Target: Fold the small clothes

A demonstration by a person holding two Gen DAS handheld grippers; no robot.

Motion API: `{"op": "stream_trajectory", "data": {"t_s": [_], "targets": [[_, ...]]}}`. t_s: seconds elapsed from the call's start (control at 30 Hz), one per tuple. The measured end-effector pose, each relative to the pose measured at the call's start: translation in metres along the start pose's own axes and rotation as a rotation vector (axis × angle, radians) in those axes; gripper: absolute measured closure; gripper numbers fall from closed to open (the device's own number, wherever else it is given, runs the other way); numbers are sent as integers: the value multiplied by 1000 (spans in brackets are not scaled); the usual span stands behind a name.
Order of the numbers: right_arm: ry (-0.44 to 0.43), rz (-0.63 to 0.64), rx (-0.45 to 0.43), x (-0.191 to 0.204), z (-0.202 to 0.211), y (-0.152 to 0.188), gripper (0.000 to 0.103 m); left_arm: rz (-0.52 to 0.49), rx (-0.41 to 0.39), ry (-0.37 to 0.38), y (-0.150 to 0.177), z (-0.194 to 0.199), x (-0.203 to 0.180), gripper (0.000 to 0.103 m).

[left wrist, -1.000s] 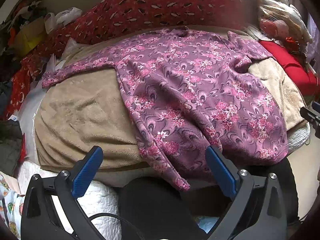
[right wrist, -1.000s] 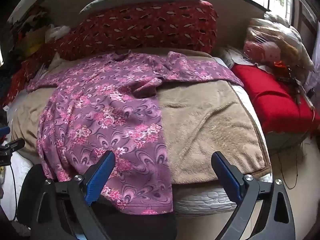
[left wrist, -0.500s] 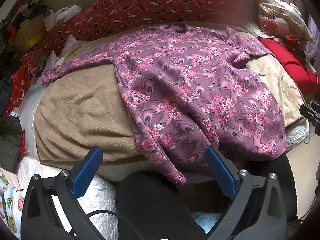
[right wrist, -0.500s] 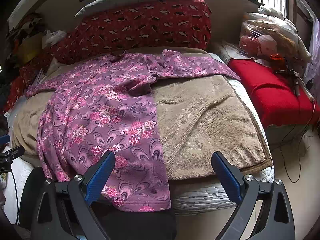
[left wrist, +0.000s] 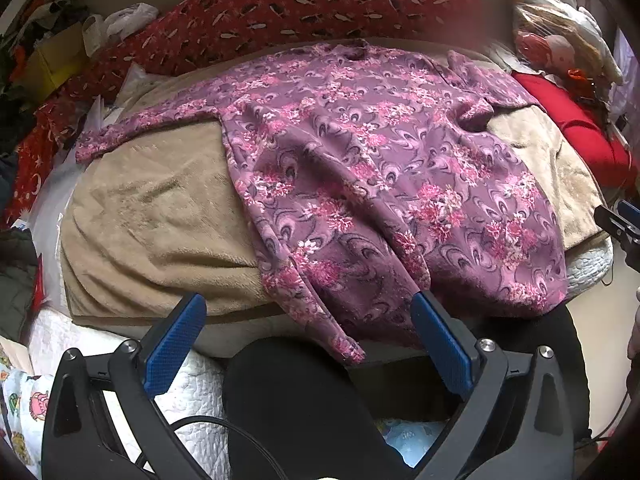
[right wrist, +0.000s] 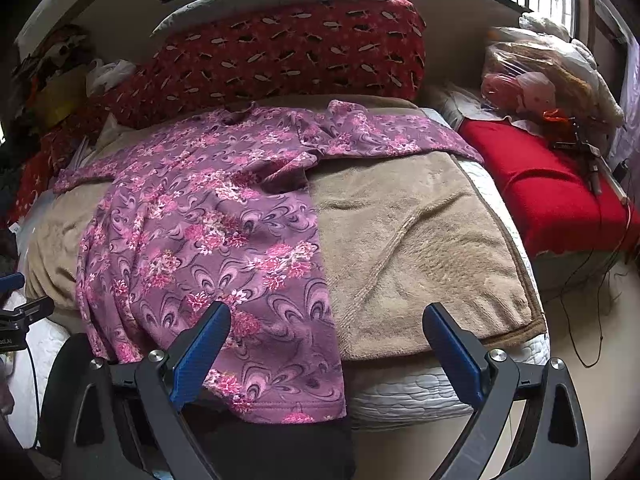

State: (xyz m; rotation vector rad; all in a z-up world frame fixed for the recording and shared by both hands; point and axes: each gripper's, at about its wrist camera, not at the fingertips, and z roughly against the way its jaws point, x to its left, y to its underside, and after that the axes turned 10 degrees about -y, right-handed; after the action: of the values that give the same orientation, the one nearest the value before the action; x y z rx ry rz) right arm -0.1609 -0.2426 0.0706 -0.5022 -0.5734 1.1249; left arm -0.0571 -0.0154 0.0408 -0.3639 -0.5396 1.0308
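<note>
A purple floral long-sleeved top (left wrist: pixel 372 176) lies spread face up on a tan blanket (left wrist: pixel 152 216) on the bed, its hem hanging over the near edge. It also shows in the right wrist view (right wrist: pixel 208 224). One sleeve runs out left, the other is bunched at the far right (right wrist: pixel 384 136). My left gripper (left wrist: pixel 308 340) is open and empty, held in front of the hem's left corner. My right gripper (right wrist: pixel 326 344) is open and empty, in front of the hem's right side.
A red patterned bolster (right wrist: pixel 288 52) lies along the back of the bed. A red cushion (right wrist: pixel 552 184) and bagged items (right wrist: pixel 532 76) stand at the right. Clutter and plastic bags (left wrist: pixel 116 24) lie at the back left. A black mass (left wrist: pixel 300 404) sits below the bed edge.
Both grippers have risen and drawn back slightly, so the bed sits lower in view. The top has not moved and both grippers stay open.
</note>
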Motion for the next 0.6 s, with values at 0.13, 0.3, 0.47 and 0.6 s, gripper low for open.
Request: {"op": "stream_trajectory", "data": {"t_s": [0.13,0.3,0.47,0.6], "targets": [[-2,3,4,1,-1,1,5,-1,5,5,0,-1,-1,0],[-2,0,10,-1,-2,0,5,10,8,15,1,-2,0,0],[-6,5,3,0,-2,0,5,23,10,29,0,-1,2,0],[-8,15,1,2,-2,0,5,27,8,37,0,0,3,0]]}}
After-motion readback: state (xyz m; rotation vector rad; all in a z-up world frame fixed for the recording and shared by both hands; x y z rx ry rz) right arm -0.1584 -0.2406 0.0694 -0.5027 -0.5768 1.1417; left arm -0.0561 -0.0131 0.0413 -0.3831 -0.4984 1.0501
